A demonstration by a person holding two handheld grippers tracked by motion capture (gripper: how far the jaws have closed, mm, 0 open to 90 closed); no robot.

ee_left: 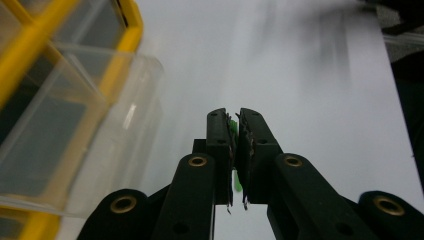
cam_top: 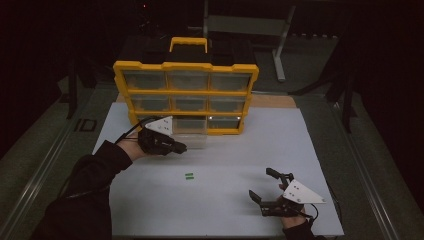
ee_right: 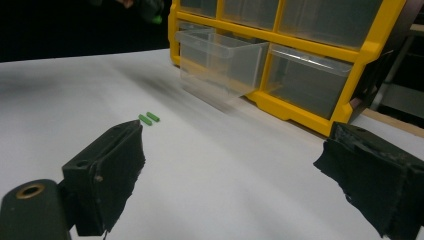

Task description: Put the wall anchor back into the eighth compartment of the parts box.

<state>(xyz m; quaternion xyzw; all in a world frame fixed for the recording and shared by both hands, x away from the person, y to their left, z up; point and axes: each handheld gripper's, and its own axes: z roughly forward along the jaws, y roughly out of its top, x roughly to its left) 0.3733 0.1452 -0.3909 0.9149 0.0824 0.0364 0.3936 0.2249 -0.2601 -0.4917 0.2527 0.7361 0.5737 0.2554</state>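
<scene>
A yellow organiser (cam_top: 186, 92) with clear drawers stands upright at the back of the white table (cam_top: 225, 210). Its bottom middle drawer (cam_top: 196, 142) is pulled out. Just left of that drawer's front, my left gripper (cam_top: 182, 148) is shut on a small green piece (ee_left: 233, 128) pinched between its jaws (ee_left: 235, 119), with the drawer (ee_left: 95, 130) beside it. Two more green pieces (cam_top: 189, 175) lie side by side mid-table. My right gripper (cam_top: 260, 182) rests open near the front right, holding nothing; from it (ee_right: 235, 150) I see the green pieces (ee_right: 149, 118) and the open drawer (ee_right: 220, 60).
The organiser (ee_right: 300, 45) has a carry handle (cam_top: 189, 42) on top and stands on the far half of the table. A metal stand (cam_top: 280, 45) rises behind it. Dark floor surrounds the table on all sides.
</scene>
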